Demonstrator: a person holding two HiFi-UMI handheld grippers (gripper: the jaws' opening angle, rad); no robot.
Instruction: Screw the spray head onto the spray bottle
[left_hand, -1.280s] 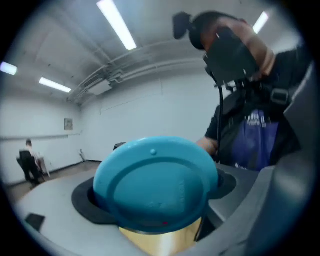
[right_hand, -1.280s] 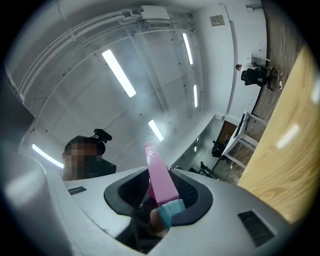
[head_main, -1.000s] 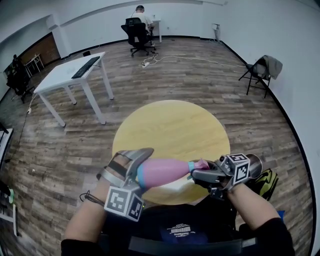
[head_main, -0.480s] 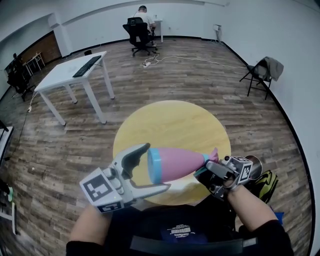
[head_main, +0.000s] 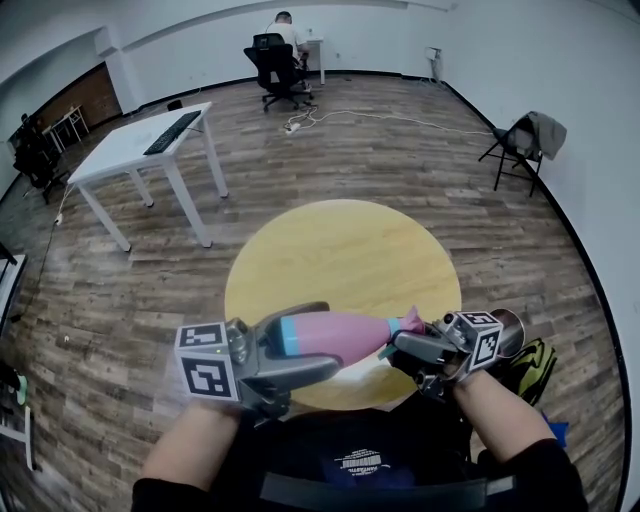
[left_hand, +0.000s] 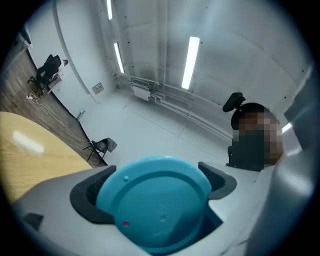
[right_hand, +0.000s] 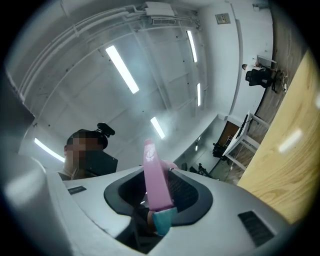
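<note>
**Head view.** The bottle (head_main: 335, 335) lies on its side in the air over the near edge of the round yellow surface (head_main: 340, 250). Its teal base points left and its neck points right. The left gripper (head_main: 330, 336) has its fingers (head_main: 300, 314) clenched above and below the base end. The right gripper (head_main: 395, 347) grasps the pink spray head (head_main: 408, 322) at the neck. Its fingers have just been closing, with the spray head between them.

To the far left of the surface, a white table (head_main: 130, 150) carries a keyboard (head_main: 172, 133). Well behind the surface a person (head_main: 283, 28) sits in an office chair (head_main: 270, 65), and a cable (head_main: 360, 117) runs over the floor on this side of them. To the far right of the surface stands a folding chair (head_main: 520, 140) draped with cloth. Just right of the surface's near edge, a yellow-and-black thing (head_main: 535, 362) lies on the floor. The right gripper hides most of it, so I cannot tell what it is.

**Left gripper view.** The teal base fills the gap between the fingers, with the dark pads (left_hand: 85, 200) against its sides. It blocks the rest of the bottle from view. The surface shows at the left edge, the folding chair stands past it, and ceiling lights (left_hand: 190, 60) hang above.

**Right gripper view.** The spray head stands edge-on between the pads, with a teal collar (right_hand: 162, 220) at its foot. The surface runs along the right edge, and the table stands beyond it.
</note>
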